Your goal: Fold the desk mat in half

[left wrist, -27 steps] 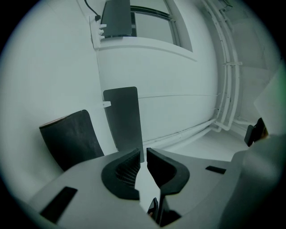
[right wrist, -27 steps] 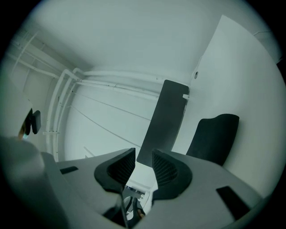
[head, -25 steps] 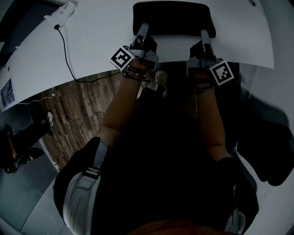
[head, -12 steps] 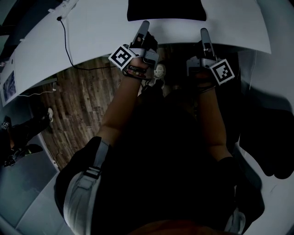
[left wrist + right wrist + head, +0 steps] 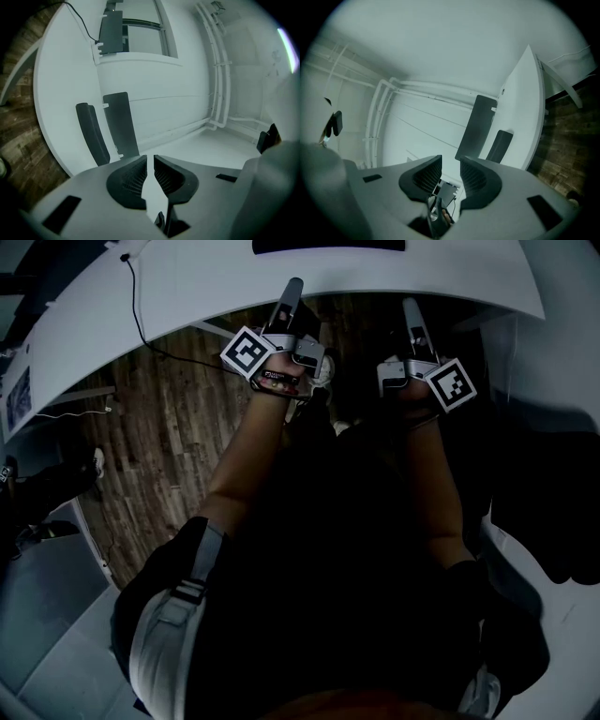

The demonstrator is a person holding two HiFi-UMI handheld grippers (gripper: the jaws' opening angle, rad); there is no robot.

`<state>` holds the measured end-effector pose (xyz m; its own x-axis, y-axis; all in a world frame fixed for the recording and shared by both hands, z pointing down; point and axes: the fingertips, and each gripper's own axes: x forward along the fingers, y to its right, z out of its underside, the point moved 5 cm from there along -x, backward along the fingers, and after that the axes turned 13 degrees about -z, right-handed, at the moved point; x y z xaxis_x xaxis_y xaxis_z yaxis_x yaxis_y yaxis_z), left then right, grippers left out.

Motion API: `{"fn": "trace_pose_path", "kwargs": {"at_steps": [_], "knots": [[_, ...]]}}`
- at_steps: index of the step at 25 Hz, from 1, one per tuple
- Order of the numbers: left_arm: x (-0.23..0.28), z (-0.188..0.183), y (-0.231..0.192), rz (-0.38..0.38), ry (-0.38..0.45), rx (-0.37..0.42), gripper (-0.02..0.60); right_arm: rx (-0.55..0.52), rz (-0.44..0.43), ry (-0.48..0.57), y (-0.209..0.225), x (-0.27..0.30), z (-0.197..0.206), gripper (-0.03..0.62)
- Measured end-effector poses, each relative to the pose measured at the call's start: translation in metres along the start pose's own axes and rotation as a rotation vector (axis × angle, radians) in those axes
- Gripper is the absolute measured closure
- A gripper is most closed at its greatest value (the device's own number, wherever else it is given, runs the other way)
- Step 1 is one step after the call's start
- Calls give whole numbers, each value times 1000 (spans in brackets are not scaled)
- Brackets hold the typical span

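1. The head view is dim and underexposed; the person's black clothing [image 5: 328,568] sinks into near-black shadow.
2. The curved white tabletop [image 5: 187,287] is its brightest area and shows no glare.
3. Both gripper views are evenly lit and cool-tinted, with fisheye bending and dark corners.

No word or number is legible. A black-and-white square marker [image 5: 247,354] stands on the left tool [image 5: 292,289], and a second marker [image 5: 450,384] on the right tool [image 5: 410,307]. A small strip label [image 5: 277,381] on the left tool is too dim to read.
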<state>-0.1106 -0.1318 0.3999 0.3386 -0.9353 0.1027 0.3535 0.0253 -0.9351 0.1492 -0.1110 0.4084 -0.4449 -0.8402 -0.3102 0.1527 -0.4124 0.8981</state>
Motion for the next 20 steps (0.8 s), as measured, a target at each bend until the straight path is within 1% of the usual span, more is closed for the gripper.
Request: {"fn": "trace_pose_path", "kwargs": {"at_steps": [6,9,11,13,15,17,20], "knots": [[-34,15,30,29,21,51,528,-23,-70,-51,-30,-17,4,464],[-47,16,48,50,25,129,528,-33,-95,-77,-42,-21,8,464],[-54,16,63,64,27,185,528,-61,-110,-97,-51,-21,8,464],[-60,16,75,56,30,230,526,-98,-130,-111,-63,-20,5,464],[-66,15,87,51,30,307,527,-147,-165,-126,-77,-16,1,464],[-70,11,98,48,28,423,526,-209,-191,-145,-92,-8,-3,464],[-79,7,114,31,30,600,527,-344,-187,-197,-110,-2,-6,456]]}}
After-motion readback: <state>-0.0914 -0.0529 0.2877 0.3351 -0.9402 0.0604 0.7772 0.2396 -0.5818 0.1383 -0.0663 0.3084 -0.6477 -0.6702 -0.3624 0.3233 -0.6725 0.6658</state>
